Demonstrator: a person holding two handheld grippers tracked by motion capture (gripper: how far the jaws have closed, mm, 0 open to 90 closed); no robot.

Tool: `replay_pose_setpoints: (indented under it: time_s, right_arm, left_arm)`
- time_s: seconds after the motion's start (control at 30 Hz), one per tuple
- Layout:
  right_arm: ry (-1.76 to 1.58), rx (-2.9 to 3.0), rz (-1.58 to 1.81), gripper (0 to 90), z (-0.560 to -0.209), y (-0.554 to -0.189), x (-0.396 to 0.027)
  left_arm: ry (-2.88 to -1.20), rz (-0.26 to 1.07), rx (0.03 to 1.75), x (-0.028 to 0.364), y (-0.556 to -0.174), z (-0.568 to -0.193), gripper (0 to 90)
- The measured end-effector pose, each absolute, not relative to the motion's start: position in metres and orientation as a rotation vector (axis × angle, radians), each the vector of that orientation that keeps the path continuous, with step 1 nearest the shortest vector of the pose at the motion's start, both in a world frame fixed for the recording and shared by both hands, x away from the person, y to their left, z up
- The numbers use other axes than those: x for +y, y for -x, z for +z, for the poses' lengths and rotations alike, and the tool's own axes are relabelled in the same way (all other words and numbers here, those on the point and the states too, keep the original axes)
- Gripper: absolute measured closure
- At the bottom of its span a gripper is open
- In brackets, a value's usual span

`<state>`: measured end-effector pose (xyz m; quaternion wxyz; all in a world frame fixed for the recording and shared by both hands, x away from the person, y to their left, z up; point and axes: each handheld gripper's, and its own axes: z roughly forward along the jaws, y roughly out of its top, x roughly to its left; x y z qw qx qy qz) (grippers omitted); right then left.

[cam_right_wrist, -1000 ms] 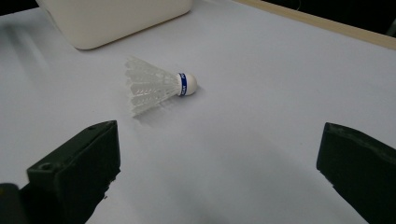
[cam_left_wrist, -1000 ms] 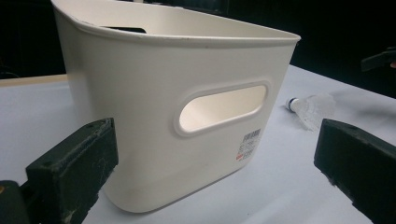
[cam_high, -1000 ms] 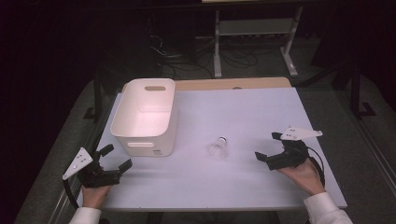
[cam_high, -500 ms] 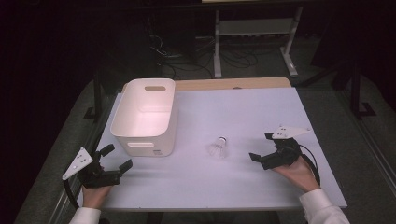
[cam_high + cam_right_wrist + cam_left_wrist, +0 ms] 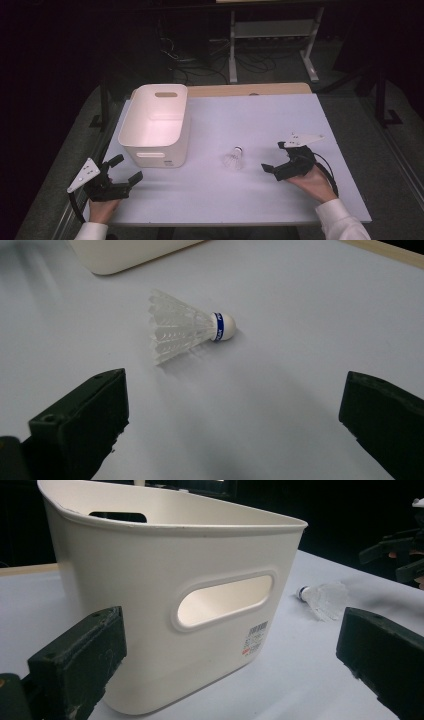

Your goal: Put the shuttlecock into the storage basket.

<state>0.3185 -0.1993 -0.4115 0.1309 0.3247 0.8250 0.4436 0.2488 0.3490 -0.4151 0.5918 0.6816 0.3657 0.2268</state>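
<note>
Now the shuttlecock (image 5: 234, 160) lies on its side on the bare bench (image 5: 250, 120), just right of the white bin (image 5: 155, 125) and apart from it; in the right gripper view its white cork with the blue band (image 5: 220, 326) points away to the right and its feathered skirt fans toward the lower left. Nothing touches it. Closest to it are the right tongs (image 5: 275, 157), spread wide and empty, with the shuttlecock sitting ahead of their two black jaws and roughly between them in their own camera — a second ago they stood farther off to the right, near the bench's edge, and over the two earlier pictures they have slid steadily leftward toward it. That closing-in reads as the reach before a pick-up, so the work is at its very start: the gap still has to shrink before the jaws can close on the skirt or the cork. The feathers look light and springy, so a gentle pinch near the cork would probably hold best. Farther out, the left tongs (image 5: 120, 172) rest low at the bench's near left corner, likewise released and holding nothing, unmoved from before; their camera looks at the bin's near wall with its handle slot (image 5: 225, 600) and a small label (image 5: 254, 637) — the bin, open-topped, seems the likely place for the shuttlecock to go.
</note>
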Motion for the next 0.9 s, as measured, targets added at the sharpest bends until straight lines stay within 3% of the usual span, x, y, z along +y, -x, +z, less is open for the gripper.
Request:
replay_pose_setpoints:
  time_s: [0.9]
  right_arm:
    - [-0.919,2.487,1.221,0.0,-0.423,-0.336,-0.174]
  left_arm:
    - [-1.575,0.514,0.851,0.346,-0.249,-0.415,0.0]
